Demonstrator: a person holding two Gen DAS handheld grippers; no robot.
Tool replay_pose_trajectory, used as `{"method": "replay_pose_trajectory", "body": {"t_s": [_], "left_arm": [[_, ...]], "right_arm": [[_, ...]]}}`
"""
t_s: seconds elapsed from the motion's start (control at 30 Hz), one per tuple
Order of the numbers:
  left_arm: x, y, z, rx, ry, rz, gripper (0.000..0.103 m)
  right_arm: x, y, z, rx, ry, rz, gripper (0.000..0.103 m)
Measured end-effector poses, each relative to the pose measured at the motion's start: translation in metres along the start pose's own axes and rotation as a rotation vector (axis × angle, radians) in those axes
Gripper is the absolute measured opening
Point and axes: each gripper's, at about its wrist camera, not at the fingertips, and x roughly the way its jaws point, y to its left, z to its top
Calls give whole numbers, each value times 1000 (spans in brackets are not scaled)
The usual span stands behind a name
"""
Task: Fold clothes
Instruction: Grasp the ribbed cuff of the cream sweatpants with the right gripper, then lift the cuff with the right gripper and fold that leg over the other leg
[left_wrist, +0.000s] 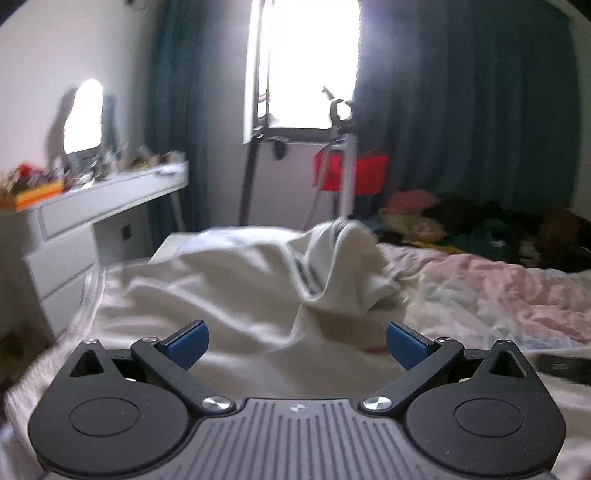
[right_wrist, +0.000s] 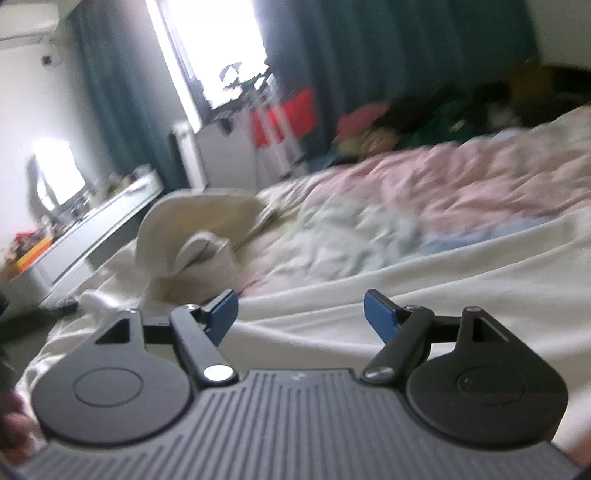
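A cream-white garment (left_wrist: 236, 295) lies spread and rumpled on the bed, with a bunched-up hump (left_wrist: 343, 269) at its far side showing a dark striped trim. My left gripper (left_wrist: 297, 345) is open and empty, just above the near part of the garment. In the right wrist view the same garment's hump (right_wrist: 199, 236) lies to the left and its smooth cloth (right_wrist: 406, 295) runs under my right gripper (right_wrist: 301, 315), which is open and empty.
A pink and white quilt (left_wrist: 498, 291) covers the bed to the right. A pile of colourful clothes (left_wrist: 461, 221) lies at the far right. A white dresser (left_wrist: 92, 210) with clutter stands left. A stand and red item (left_wrist: 347, 173) are by the window.
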Motion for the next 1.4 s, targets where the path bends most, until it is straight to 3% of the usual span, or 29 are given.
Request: {"method": "replay_pose_trajectory", "body": {"t_s": [0.13,0.23,0.33,0.4,0.53,0.67,0.73,0.77,0.8,0.83,0.87,1.1,1.23,1.4], "left_arm": [[6,11,6,-20,1,-99,103],[16,20,2,-44,-4,-89,103],[36,36,-6,-104,25,-96,103],[52,49,-14,-157,62,-101,103],[85,69,-28,-242,119,-132,103],[117,80,-40,-297,185,-151,103],[129,85,-46,-330,218,-160,103],[133,85,-48,-336,227,-162,103],[137,85,-50,-341,235,-164,103],[140,85,-53,-345,242,-166,103],[139,83,-53,-336,239,-163,103],[122,68,-50,-292,187,-172,103],[106,60,-47,-285,176,-185,103],[84,59,-40,-323,173,-246,103]], "right_arm": [[60,7,12,55,63,48,71],[118,12,24,114,66,63,68],[185,13,40,188,83,51,58],[228,15,51,222,83,37,58],[299,28,73,173,107,11,53],[341,35,88,159,101,20,44],[350,35,92,153,94,13,32],[351,35,93,141,89,12,30],[348,36,94,117,78,13,29],[343,37,94,88,61,8,16],[335,38,95,68,39,0,12],[230,14,116,49,-138,-10,11],[137,-16,131,6,-290,-119,10],[47,-61,150,-58,-381,-292,10]]}}
